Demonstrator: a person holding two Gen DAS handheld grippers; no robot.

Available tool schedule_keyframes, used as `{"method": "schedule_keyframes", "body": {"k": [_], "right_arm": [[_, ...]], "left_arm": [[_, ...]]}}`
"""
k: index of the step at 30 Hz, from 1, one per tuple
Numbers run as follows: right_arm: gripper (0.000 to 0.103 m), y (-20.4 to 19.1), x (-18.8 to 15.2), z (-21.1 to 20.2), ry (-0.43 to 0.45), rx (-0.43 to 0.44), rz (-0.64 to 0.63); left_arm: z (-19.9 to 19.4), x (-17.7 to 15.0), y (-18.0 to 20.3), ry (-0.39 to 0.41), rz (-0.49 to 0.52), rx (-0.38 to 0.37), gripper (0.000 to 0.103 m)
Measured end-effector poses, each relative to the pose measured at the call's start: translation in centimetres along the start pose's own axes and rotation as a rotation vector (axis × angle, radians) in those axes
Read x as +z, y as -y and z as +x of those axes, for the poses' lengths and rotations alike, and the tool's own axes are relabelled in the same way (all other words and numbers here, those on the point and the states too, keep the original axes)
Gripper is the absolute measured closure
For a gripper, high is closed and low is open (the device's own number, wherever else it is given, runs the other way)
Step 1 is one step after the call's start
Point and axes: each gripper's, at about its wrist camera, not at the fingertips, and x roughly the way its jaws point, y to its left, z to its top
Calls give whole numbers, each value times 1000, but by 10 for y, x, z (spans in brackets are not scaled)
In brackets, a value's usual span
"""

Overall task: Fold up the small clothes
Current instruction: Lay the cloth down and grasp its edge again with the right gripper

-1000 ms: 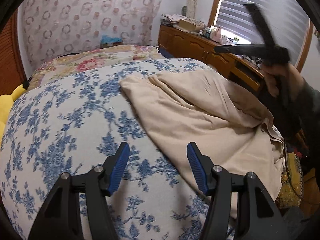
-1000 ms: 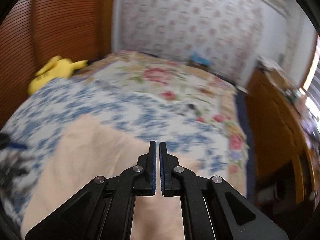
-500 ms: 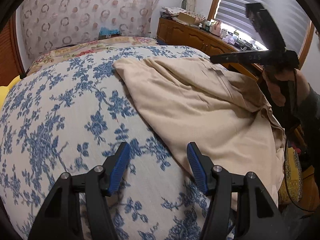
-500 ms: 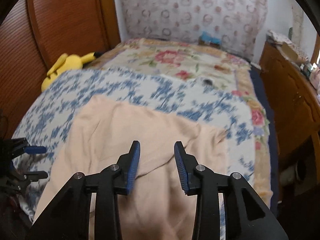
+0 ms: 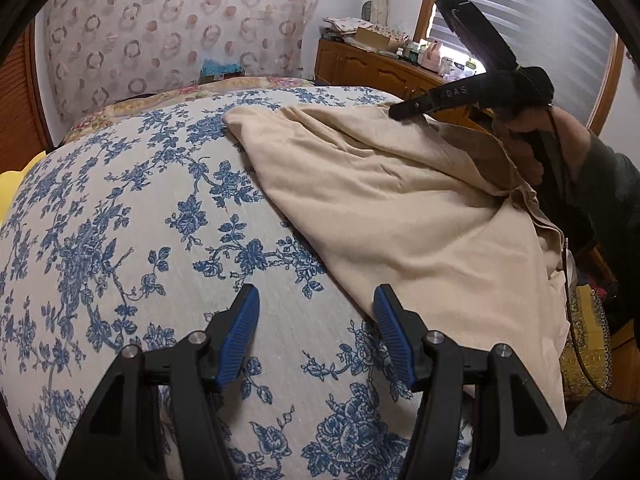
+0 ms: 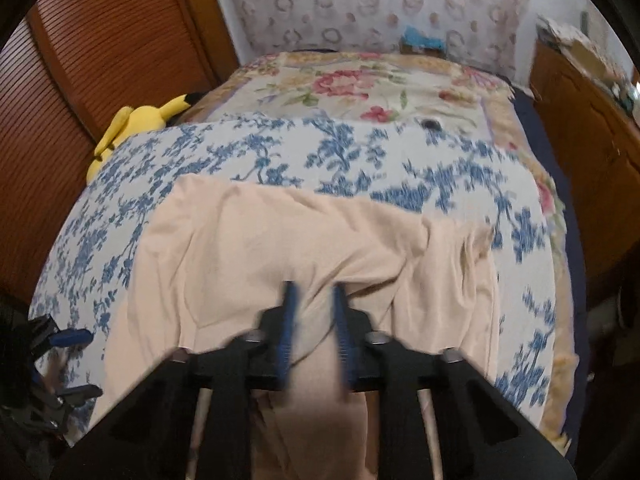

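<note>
One beige cloth lies rumpled on the right half of the bed, on a blue-flowered bedspread. It is plain, soft and creased, with its far corner folded back in a rounded point and its near side hanging over the bed's edge.

On the far left, one yellow plush toy sits between the bed and a slatted wooden door. The left tongs hang open and empty over bare bedspread, the right finger just beside the cloth's edge. Beyond the bedspread, a rose-patterned quilt covers the head of the bed, with one small dark thing on it that is too small to name. The right tongs, held in a hand, have just been closing on a raised fold in the middle of the cloth. The fold is between the tips and seems pinched, though blur hides the contact. On the right stands one wooden dresser with clutter on top, below a window blind.
</note>
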Motion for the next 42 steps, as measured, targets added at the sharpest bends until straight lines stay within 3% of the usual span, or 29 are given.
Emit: {"method": "schedule_keyframes", "body": {"k": [5,9,12,14,19,24,28,32,34,35,37,42], "right_arm": [[102,16,20,-21,93,-155,-32],[102,53,39,-24,101,-301,11],[101,67,40,-18,61,-342,5],[83,70,34,-18,41,-374,18],[71,54,-10,-50,62,-303,-3],[62,6,-75,-95,82,-115,-28],[59,-27,-116,-101,73,-60,-62],[59,-34,-142,-90,27,-46,-40],[60,-34,-153,-89,23,-51,-35],[76,-32,-157,-90,22,-53,-33],[99,-28,-167,-101,39,-50,-26],[101,-7,-201,-147,91,-99,31]], "left_arm": [[0,-1,-1,2,-7,-4,44],[1,-1,-1,5,-2,-1,44],[1,-2,-1,7,-4,-5,44],[1,-3,0,7,-4,-5,44],[0,-3,0,8,-4,-4,44],[-5,-1,4,28,7,27,44],[-17,5,21,60,34,14,44],[-23,10,35,77,58,-5,44],[-24,11,44,80,70,-17,44],[-24,11,48,78,76,-23,44],[-23,11,55,73,87,-33,44],[-22,6,73,56,114,-60,44]]}}
